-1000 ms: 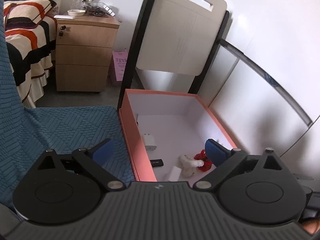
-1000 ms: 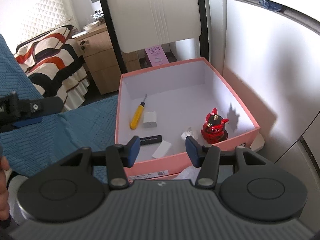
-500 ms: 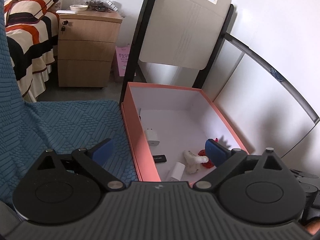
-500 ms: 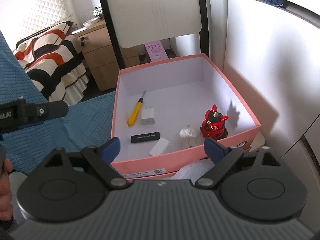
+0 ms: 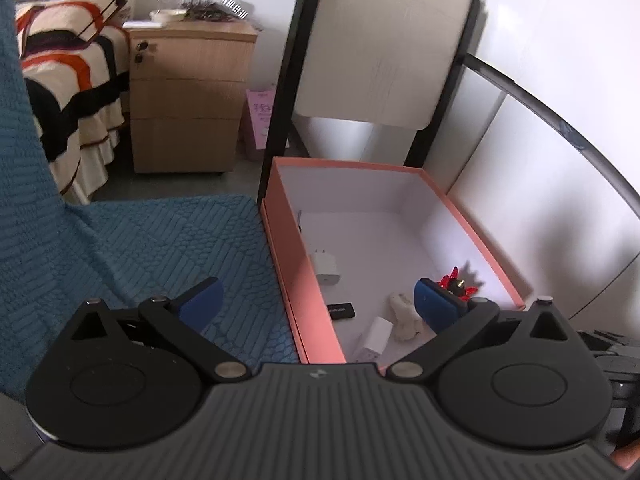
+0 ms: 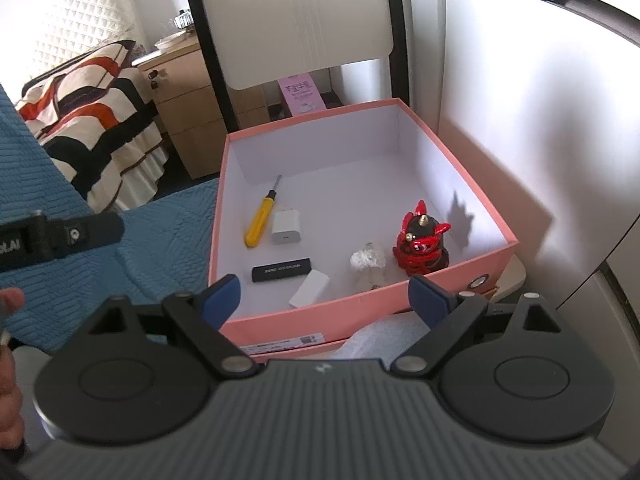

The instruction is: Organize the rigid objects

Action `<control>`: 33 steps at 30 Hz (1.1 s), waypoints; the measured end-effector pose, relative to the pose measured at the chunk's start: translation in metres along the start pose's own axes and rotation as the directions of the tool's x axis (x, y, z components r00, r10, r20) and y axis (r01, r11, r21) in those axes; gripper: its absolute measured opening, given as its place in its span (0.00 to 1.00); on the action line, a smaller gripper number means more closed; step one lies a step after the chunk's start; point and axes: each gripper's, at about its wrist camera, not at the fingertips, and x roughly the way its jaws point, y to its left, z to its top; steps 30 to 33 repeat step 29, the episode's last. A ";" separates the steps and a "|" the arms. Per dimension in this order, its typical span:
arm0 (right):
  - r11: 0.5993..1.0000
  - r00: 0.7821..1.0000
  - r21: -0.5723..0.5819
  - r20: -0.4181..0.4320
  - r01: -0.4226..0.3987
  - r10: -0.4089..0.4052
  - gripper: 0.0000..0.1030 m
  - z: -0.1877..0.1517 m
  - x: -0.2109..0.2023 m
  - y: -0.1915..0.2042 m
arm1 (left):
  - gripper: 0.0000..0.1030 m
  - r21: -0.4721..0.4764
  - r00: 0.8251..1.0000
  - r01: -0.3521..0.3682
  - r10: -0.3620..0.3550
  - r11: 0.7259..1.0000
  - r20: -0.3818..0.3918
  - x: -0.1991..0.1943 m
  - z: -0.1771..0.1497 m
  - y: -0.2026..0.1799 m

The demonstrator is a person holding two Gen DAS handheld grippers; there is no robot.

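Note:
A pink box (image 6: 316, 316) with a white inside holds a yellow screwdriver (image 6: 261, 220), a white charger (image 6: 285, 227), a black stick (image 6: 281, 270), a small white block (image 6: 309, 293), a white crumpled piece (image 6: 367, 259) and a red and black figurine (image 6: 421, 242). My right gripper (image 6: 324, 300) hangs open over the box's near wall, nothing between its fingers. My left gripper (image 5: 316, 304) is open too, straddling the left wall of the box (image 5: 296, 280). The charger (image 5: 326, 266), the black stick (image 5: 341, 311) and the figurine (image 5: 456, 282) show beyond it.
A blue textured cloth (image 5: 160, 248) lies left of the box. Behind stand a wooden bedside cabinet (image 5: 188, 96), a striped bed cover (image 5: 68, 92) and a white folding chair back (image 5: 380, 48). A white wall panel (image 6: 540, 120) closes the right side. A hand (image 6: 8, 344) shows at the left edge.
The right gripper's jaws have spread from narrow to wide and it has drawn back slightly from the box. The left gripper has tilted a little, showing more of the box.

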 end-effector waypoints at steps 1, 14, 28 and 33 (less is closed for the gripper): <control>1.000 1.000 0.000 0.003 -0.001 0.001 0.90 0.000 0.000 0.000 | 1.00 -0.010 1.000 0.009 -0.009 1.000 -0.006 0.001 -0.001 0.001; 1.000 1.000 0.008 -0.007 0.002 -0.002 0.90 0.000 0.003 0.002 | 1.00 0.002 0.999 0.030 -0.030 1.000 0.020 -0.005 -0.003 0.002; 1.000 1.000 -0.006 -0.012 -0.002 0.002 0.90 -0.002 0.003 0.005 | 1.00 0.004 0.999 0.038 -0.038 0.999 0.027 -0.008 -0.003 0.002; 1.000 1.000 -0.006 -0.012 -0.002 0.001 0.90 -0.002 0.003 0.006 | 1.00 0.003 0.999 0.035 -0.035 0.999 0.027 -0.008 -0.003 0.002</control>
